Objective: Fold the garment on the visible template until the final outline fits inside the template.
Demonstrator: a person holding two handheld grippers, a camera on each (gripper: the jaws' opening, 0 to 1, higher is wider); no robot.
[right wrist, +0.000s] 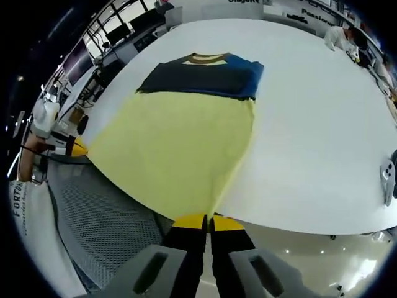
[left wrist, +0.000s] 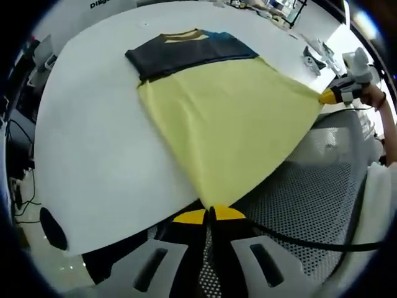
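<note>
A T-shirt with a yellow body [left wrist: 229,118] and a navy and blue chest band [left wrist: 186,53] lies flat on the white table [left wrist: 93,143], its collar at the far end. The hem is drawn out over the near table edge. My left gripper [left wrist: 209,215] is shut on one hem corner. The right gripper [left wrist: 338,94] comes in from the right, holding the other corner. In the right gripper view the T-shirt [right wrist: 180,143] spreads ahead, and my right gripper [right wrist: 208,221] is shut on its hem corner. The left gripper [right wrist: 74,148] grips the far left corner.
A grey perforated mesh surface [left wrist: 322,180] [right wrist: 105,230] lies below the table's near edge. Small white tools [left wrist: 313,56] rest at the far right of the table, and one more [right wrist: 388,180] near the right edge. A hand [left wrist: 374,96] holds the right gripper.
</note>
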